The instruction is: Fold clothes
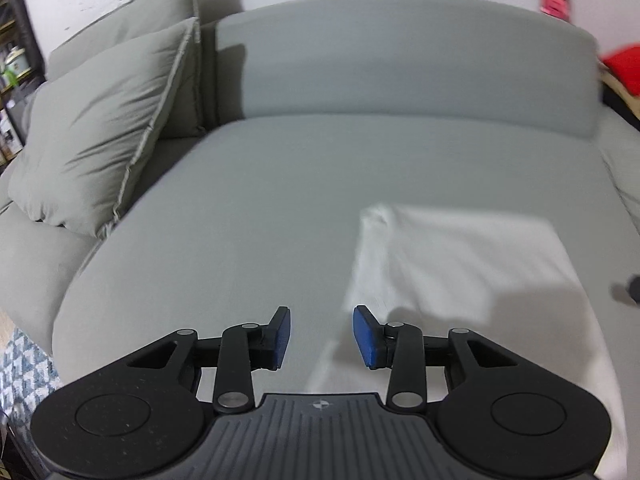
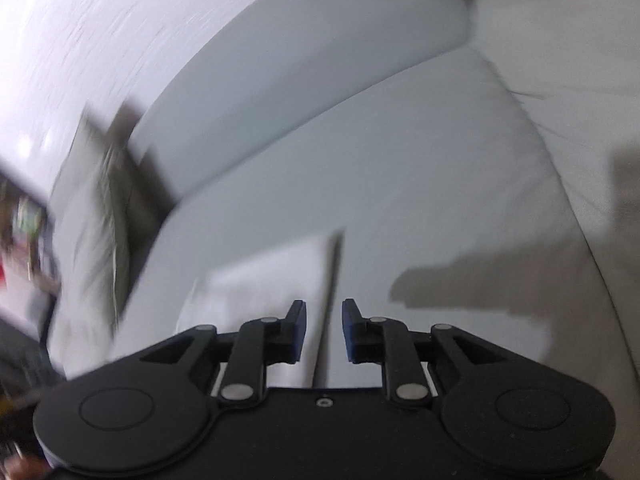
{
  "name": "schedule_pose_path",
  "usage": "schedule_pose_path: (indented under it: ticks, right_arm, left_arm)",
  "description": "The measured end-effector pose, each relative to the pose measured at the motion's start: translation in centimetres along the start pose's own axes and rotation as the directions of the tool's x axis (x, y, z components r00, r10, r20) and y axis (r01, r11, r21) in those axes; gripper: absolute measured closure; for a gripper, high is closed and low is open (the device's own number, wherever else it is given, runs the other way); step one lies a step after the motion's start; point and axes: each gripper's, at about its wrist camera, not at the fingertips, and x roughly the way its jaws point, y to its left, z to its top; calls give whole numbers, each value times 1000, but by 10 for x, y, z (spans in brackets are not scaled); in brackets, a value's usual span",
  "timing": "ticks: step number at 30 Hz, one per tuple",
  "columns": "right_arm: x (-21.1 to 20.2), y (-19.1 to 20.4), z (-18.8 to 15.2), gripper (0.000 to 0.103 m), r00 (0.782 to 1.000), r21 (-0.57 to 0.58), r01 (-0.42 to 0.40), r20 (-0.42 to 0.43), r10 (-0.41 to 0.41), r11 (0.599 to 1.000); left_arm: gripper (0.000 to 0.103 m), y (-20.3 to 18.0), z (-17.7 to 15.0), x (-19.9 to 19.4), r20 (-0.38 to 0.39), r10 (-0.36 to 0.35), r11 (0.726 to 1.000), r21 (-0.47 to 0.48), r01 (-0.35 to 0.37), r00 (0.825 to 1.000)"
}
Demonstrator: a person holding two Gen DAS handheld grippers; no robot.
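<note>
**White cloth flat on the sofa seat, both grippers empty above it**

A white, flat piece of cloth [image 1: 460,264] is seen in the lower right of the left wrist view, spread on the grey fabric sofa seat [image 1: 260,208]; in the right wrist view the same cloth [image 2: 272,276] fills the lower centre-left, its straight right edge running down toward the jaws. It looks squared off, with one rumpled corner at its upper left. Whether it is a finished fold or a garment laid out for a further fold cannot be settled, as both views are blurred.

The left gripper [image 1: 322,336] is held with its blue-padded jaws well apart and nothing between them. The right gripper [image 2: 324,330] is likewise parted, more narrowly, and nothing is gripped; the cloth's edge lies beneath the gap.

If another fold is intended, a clean result would be helped by corners being pinched on one layer stack only, both lifted evenly, and the edge laid to match the opposite edge. The rumpled corner would be best smoothed before any pressing down.
</note>
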Motion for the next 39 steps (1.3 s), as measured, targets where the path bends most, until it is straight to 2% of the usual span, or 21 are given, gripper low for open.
schedule_pose_path:
  ticks: [4,8,10,12,14,17,21,24,27,28,29,31,33,37,39]
  right_arm:
    - [-19,36,-34,83,999,-192,-9,-50,-1,981]
    - [-26,53,-56,83,997,-291,3,-76,-26,957]
    - [-29,61,-67,83,995,-338,8,-88,-41,941]
    - [-32,69,-77,83,994,-385,13,-99,-56,923]
    - [-36,77,-88,83,991,-431,17,-109,-71,902]
    - [-40,90,-103,82,988,-497,22,-123,-95,867]
    - [-46,92,-100,81,991,-482,16,-110,-78,876]
    - [-50,94,-97,81,993,-468,11,-99,-64,884]
    - [-54,95,-93,82,995,-454,5,-88,-51,891]
    - [-55,96,-92,84,995,-449,3,-84,-46,894]
    - [-57,96,-91,91,996,-444,2,-80,-42,896]
    - [-59,97,-89,93,997,-435,-2,-73,-32,901]
    - [-62,98,-86,93,998,-425,-6,-65,-23,905]
    - [-50,95,-91,93,993,-421,6,-106,-56,907]
    - [-48,88,-95,92,988,-413,27,-128,-88,910]
  left_arm:
    - [66,-5,-23,-16,9,-59,998,27,59,998]
    - [66,-23,-31,-19,37,-79,993,88,75,996]
    - [66,-37,-34,-12,-1,-63,990,130,62,998]
    - [66,-47,-40,-2,-72,-17,984,174,30,997]
    - [66,-53,-45,-2,-95,18,973,233,5,995]
    - [66,-45,-48,-6,-124,12,970,241,19,992]
    - [66,-17,-55,-27,-132,-37,983,173,60,991]
    - [66,-6,-60,-47,-59,-86,986,137,93,995]
    - [66,-10,-53,-56,7,-140,984,110,138,990]
    - [66,-15,-50,-56,21,-151,982,114,148,988]
    - [66,-21,-47,-56,31,-158,980,125,153,987]
    - [66,-33,-43,-52,42,-163,976,154,155,986]
    - [66,-43,-43,-42,29,-173,971,173,165,985]
    - [65,-56,-56,-18,-88,-141,966,205,156,986]
    - [65,-49,-58,-24,-87,-142,969,192,156,986]
